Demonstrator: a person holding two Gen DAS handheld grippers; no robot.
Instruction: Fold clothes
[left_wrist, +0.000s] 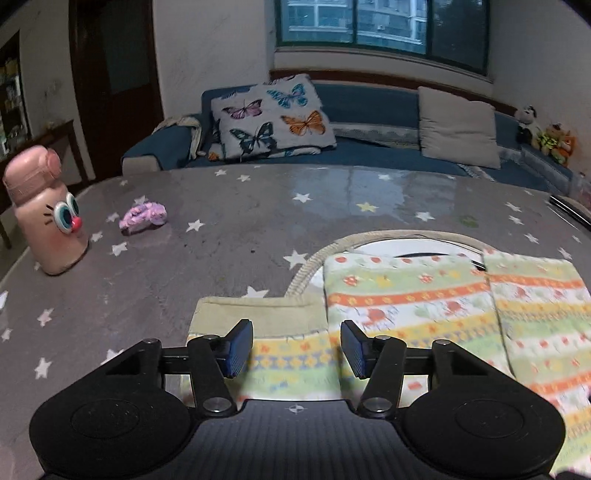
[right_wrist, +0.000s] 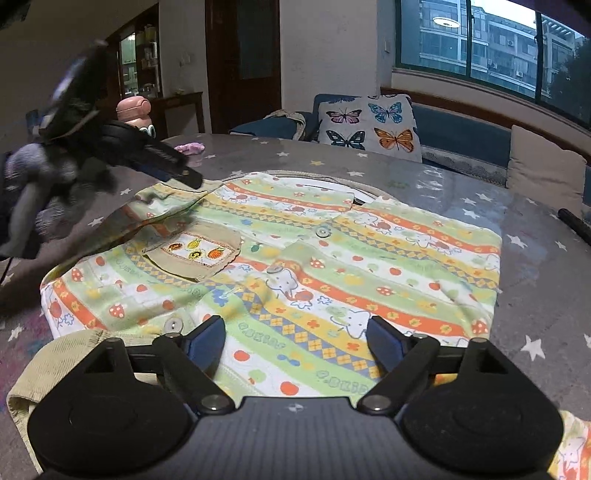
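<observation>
Shirt (right_wrist: 280, 266) is lying flat on the star-patterned tabletop (right_wrist: 532, 236). Left gripper (left_wrist: 296, 345) is hovering with jaws apart over one sleeve (left_wrist: 258, 332); right gripper (right_wrist: 295, 341) is hovering over the hem, also spread and holding nothing.

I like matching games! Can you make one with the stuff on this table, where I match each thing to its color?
Things:
1. bottle with the cartoon face
2. scrunchie
3. butterfly pillow
4. shirt pocket

Colors:
A. purple
B. tan with little fruit pictures
C. pink
D. white with colorful wings

Pairs: 1-C, 2-A, 3-D, 4-B
</observation>
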